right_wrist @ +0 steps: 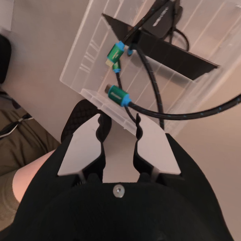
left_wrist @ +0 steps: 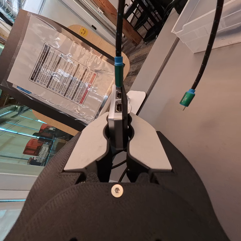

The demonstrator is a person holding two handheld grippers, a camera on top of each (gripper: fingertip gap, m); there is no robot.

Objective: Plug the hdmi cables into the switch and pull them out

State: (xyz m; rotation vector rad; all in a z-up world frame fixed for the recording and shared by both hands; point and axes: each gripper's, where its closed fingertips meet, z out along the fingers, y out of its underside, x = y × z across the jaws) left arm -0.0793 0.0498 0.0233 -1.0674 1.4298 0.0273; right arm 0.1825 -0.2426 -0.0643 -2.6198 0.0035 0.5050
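Note:
My left gripper (left_wrist: pixel 118 115) is shut on the grey HDMI switch (left_wrist: pixel 115 131) and holds it edge-on, ports facing me. One green plug with a blue collar (left_wrist: pixel 118 73) sits in the far port. Two nearer ports (left_wrist: pixel 119 107) are empty. A second green plug (left_wrist: pixel 186 97) hangs loose on its black braided cable at the right. My right gripper (right_wrist: pixel 118 117) is open and empty, just short of a loose green plug (right_wrist: pixel 118 95). Two more green plugs (right_wrist: pixel 115 53) lie beyond it on the clear bin.
A clear plastic bin (right_wrist: pixel 78 67) holds a black flat piece (right_wrist: pixel 176 58) and a black power brick (right_wrist: pixel 160 19); it also shows in the left wrist view (left_wrist: pixel 208 26). A laminated sheet (left_wrist: pixel 58 65) stands at left. A person's leg (right_wrist: pixel 28 182) is at lower left.

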